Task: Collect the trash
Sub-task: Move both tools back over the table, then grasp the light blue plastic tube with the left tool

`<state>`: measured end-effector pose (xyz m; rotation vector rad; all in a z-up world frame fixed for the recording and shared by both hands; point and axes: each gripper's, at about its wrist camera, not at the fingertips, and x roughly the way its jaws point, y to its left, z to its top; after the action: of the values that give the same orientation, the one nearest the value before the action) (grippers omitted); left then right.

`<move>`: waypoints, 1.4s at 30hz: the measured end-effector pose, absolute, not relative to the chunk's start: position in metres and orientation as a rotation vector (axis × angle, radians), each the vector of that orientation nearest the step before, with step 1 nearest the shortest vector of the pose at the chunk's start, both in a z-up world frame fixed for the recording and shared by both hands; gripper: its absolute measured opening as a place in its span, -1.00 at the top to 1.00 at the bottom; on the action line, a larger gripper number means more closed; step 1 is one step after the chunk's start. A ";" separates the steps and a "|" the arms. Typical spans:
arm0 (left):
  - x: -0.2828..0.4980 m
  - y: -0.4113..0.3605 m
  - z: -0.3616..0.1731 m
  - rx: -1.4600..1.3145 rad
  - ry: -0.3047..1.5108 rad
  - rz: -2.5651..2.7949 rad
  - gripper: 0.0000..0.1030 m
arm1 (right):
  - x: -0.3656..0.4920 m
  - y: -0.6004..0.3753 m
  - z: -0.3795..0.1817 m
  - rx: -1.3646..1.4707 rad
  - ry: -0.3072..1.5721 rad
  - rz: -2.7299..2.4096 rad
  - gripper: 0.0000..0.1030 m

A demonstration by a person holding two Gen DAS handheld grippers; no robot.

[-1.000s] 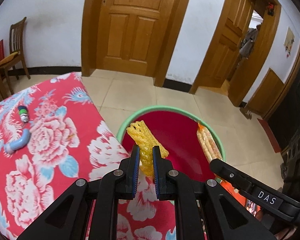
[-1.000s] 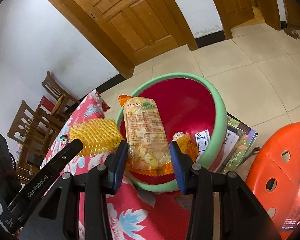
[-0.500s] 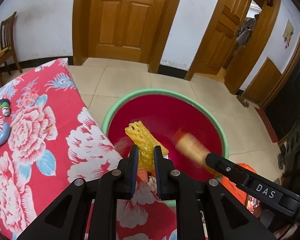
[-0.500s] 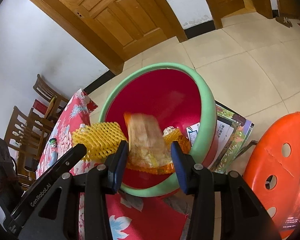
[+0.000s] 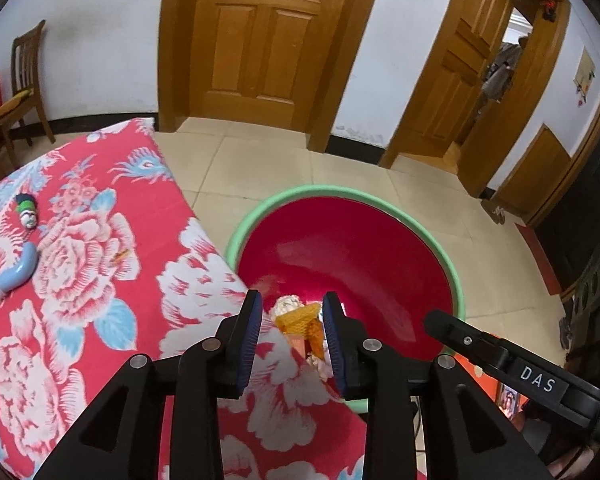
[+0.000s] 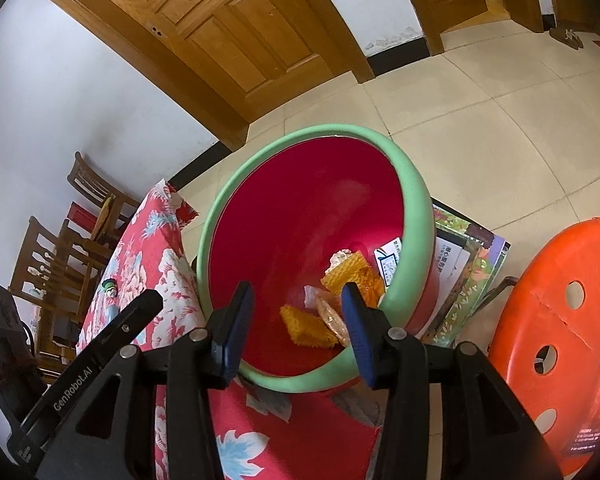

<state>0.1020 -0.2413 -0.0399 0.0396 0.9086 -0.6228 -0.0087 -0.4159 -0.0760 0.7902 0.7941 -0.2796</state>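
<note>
A red basin with a green rim (image 5: 340,194) stands just past the table's edge, below both grippers. My left gripper (image 5: 292,304) hangs over its near side. Its jaws are opening and nothing is between them. A yellow foam net (image 5: 298,316) lies in the basin beneath them. My right gripper (image 6: 298,324) is open over the same basin (image 6: 414,200) and holds nothing. In the right wrist view the basin's bottom holds a yellow net (image 6: 306,326), a clear snack wrapper (image 6: 332,316), a second yellow net (image 6: 352,276) and crumpled white paper (image 6: 340,258).
A red floral tablecloth (image 5: 80,280) covers the table at left, with a small toy figure (image 5: 27,210) and a blue curved piece (image 5: 20,270) on it. An orange stool (image 6: 560,312) stands at right, beside magazines (image 6: 466,264) under the basin. Wooden chairs (image 6: 56,248) and doors stand behind.
My left gripper's jaws spread and the yellow net fell from them into the basin. The snack wrapper dropped from between my right gripper's fingers into the basin.
</note>
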 end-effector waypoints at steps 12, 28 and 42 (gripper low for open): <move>0.115 -0.192 -0.025 -0.008 0.863 -0.504 0.23 | -0.002 -0.401 -0.067 0.765 0.793 -0.264 -0.05; 0.141 -0.107 -0.028 -0.078 0.841 -0.273 0.07 | 0.007 -0.384 -0.065 0.741 0.804 -0.249 -0.12; 0.175 -0.073 -0.045 -0.017 0.850 -0.167 -0.07 | 0.016 -0.379 -0.065 0.727 0.828 -0.238 -0.13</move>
<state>0.1752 -0.0735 -0.0454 -0.0171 0.8505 -0.1668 0.0158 -0.3788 -0.0645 0.7270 0.8275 -0.2376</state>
